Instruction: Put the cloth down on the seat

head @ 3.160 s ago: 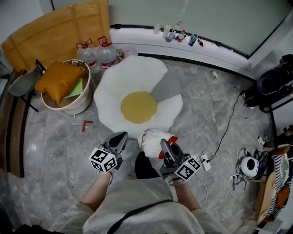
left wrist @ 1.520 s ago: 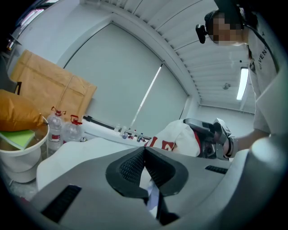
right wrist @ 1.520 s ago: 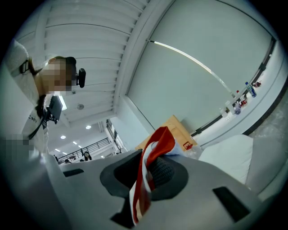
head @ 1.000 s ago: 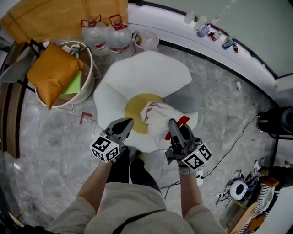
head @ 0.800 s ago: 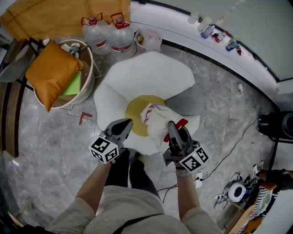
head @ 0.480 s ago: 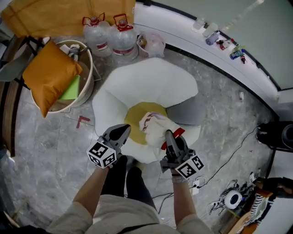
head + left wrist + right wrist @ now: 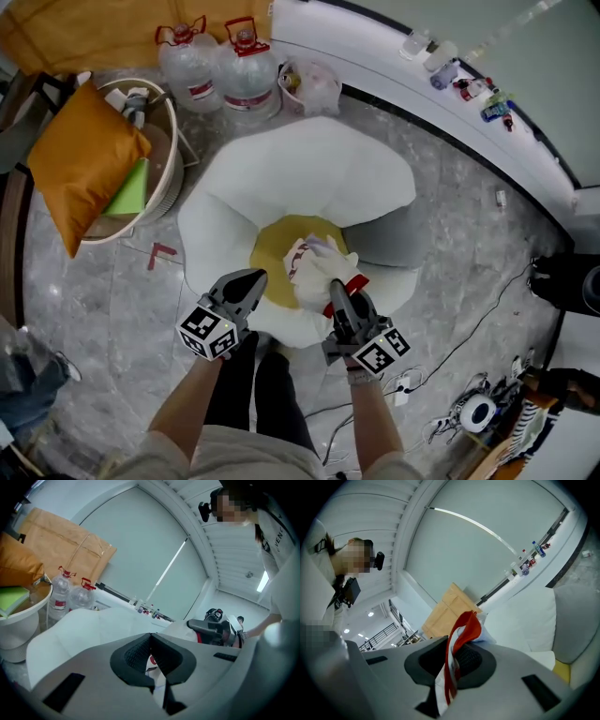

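The seat (image 7: 300, 169) is a big white egg-shaped cushion with a yellow centre (image 7: 272, 255). A white cloth (image 7: 319, 267) with a red edge bunches over the right part of that centre. My right gripper (image 7: 339, 305) is shut on its near edge. In the right gripper view the cloth's red-and-white fold (image 7: 461, 634) runs between the jaws of my right gripper (image 7: 452, 663), with the seat (image 7: 525, 620) beyond. My left gripper (image 7: 251, 279) hovers shut and empty to the left of the cloth. In the left gripper view, my left gripper (image 7: 151, 639) sees the cloth (image 7: 180, 627) just past its tips.
Two water bottles (image 7: 217, 61) and a plastic bag (image 7: 314, 84) stand behind the seat. A basket (image 7: 164, 178) with an orange cushion (image 7: 80, 169) is at the left. A white ledge (image 7: 394, 70) carries small bottles (image 7: 464, 80). Cables (image 7: 450, 347) lie on the floor at the right.
Both grippers have come down toward the seat. The cloth has sunk with the right gripper and now sits low over the yellow centre.
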Demonstrator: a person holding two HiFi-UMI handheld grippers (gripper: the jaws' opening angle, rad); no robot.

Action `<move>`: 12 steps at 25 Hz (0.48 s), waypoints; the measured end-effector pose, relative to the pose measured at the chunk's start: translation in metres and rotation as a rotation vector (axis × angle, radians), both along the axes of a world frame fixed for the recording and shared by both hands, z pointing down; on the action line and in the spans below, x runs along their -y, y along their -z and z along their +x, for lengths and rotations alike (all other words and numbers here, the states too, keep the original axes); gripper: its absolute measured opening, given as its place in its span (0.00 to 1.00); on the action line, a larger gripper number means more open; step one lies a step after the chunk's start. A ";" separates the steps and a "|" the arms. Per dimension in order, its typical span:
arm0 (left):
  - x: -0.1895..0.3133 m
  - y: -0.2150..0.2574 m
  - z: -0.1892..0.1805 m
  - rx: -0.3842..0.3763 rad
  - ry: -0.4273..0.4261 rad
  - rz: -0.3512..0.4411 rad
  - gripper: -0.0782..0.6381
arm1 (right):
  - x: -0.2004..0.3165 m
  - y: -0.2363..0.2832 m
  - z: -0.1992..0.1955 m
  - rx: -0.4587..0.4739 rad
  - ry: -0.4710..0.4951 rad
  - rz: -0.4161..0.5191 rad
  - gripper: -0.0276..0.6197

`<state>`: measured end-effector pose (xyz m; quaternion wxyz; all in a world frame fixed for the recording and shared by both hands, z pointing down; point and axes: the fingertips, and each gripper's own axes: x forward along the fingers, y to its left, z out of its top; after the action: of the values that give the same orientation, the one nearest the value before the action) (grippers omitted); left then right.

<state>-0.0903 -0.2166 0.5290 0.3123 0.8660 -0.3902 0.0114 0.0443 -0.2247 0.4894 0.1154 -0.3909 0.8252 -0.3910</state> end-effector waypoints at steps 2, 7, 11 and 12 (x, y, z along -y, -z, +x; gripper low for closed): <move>0.003 -0.013 0.003 -0.001 -0.011 -0.010 0.13 | 0.003 -0.016 -0.002 0.009 0.001 -0.012 0.13; 0.012 -0.044 0.014 0.001 -0.036 -0.031 0.13 | 0.010 -0.051 -0.001 0.049 -0.017 -0.038 0.13; 0.019 -0.070 0.019 -0.004 -0.045 -0.044 0.13 | 0.014 -0.081 -0.001 0.090 -0.042 -0.061 0.13; 0.020 -0.077 0.021 -0.005 -0.047 -0.051 0.13 | 0.015 -0.089 0.000 0.099 -0.048 -0.071 0.13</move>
<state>-0.0689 -0.2366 0.6055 0.3351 0.8668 -0.3683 0.0266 0.0442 -0.2397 0.5789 0.1517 -0.3947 0.7945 -0.4359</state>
